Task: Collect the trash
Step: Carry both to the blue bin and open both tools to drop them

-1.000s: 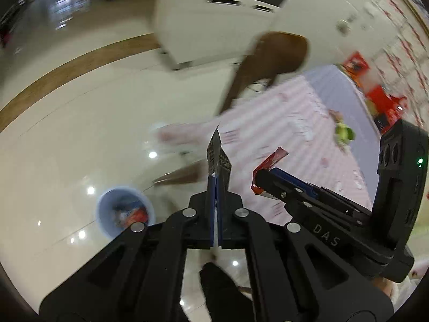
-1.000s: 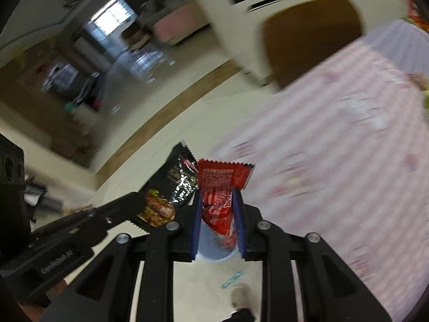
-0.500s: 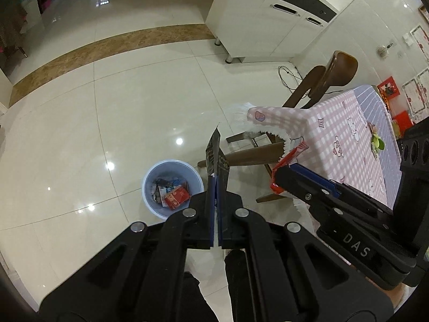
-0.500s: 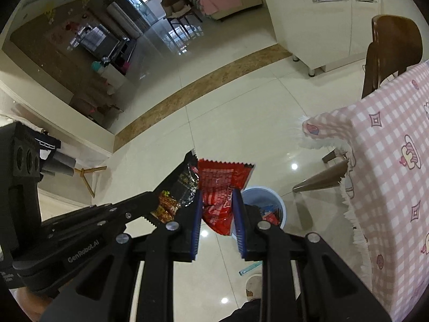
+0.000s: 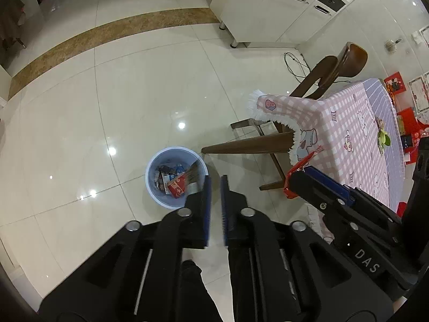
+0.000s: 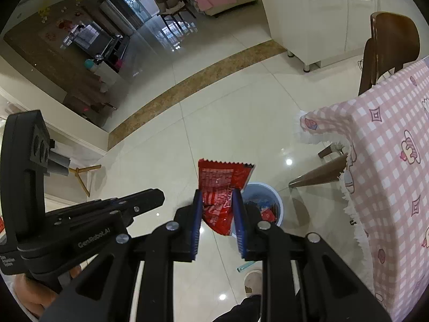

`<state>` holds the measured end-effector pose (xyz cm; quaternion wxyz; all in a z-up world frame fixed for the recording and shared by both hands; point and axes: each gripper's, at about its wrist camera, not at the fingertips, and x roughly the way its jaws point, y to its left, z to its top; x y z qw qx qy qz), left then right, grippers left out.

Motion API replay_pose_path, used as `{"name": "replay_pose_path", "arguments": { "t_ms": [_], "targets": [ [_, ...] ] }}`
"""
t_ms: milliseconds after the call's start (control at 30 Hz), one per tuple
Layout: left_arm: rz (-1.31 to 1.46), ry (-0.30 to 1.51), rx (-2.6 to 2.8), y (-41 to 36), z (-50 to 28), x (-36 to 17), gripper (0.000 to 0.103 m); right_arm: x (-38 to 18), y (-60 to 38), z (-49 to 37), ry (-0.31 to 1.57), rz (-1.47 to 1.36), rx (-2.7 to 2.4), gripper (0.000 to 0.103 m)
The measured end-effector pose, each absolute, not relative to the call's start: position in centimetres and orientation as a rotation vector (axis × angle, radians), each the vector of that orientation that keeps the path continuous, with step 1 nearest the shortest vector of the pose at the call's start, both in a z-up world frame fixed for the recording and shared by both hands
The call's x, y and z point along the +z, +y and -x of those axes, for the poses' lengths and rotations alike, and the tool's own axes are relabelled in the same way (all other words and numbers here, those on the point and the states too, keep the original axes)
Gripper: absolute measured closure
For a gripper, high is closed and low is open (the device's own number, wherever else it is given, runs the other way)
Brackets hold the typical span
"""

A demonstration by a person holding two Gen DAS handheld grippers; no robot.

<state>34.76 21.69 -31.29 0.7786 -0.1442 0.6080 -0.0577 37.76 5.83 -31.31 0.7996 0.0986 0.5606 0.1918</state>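
A light blue trash bin (image 5: 158, 187) stands on the tiled floor with several wrappers inside, a dark one on top (image 5: 191, 175). My left gripper (image 5: 215, 187) hangs above the bin's right rim, open a little and empty. My right gripper (image 6: 217, 201) is shut on a red snack wrapper (image 6: 222, 185) and holds it above the bin (image 6: 276, 201). In the left wrist view the right gripper (image 5: 295, 179) shows at the right with the red wrapper (image 5: 304, 161).
A table with a pink checked cloth (image 5: 348, 123) stands right of the bin, with a brown wooden chair (image 5: 340, 67) behind it. A wooden table leg (image 5: 246, 145) slants toward the bin. White cabinets (image 5: 273, 8) stand at the back.
My left gripper opened and the dark wrapper it held dropped into the bin. Both grippers moved closer over the bin. The right gripper still holds the red wrapper.
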Motion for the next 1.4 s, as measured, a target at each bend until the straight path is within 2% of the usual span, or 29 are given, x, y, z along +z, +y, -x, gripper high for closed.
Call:
{"name": "replay_pose_path", "arguments": {
  "t_ms": [100, 933, 1300, 1400],
  "targets": [
    [0.318, 1.3, -0.109, 22.0, -34.6, -31.0, 0.049, -31.4, 5.8, -37.8, 1.206, -0.209, 0.409, 0.081],
    [0.368, 1.264, -0.013, 25.1, -32.7, -29.3, 0.046, -31.4, 9.1, -37.7, 1.215, -0.168, 0.478, 0.081],
    [0.384, 1.264, 0.021, 25.2, -32.1, -29.1, 0.042, -31.2, 9.1, -37.9, 1.212, -0.168, 0.498, 0.074],
    [0.375, 1.265, 0.03, 24.7, -32.2, -29.0, 0.042, -31.4, 8.2, -38.0, 1.211, -0.174, 0.492, 0.069]
  ]
}}
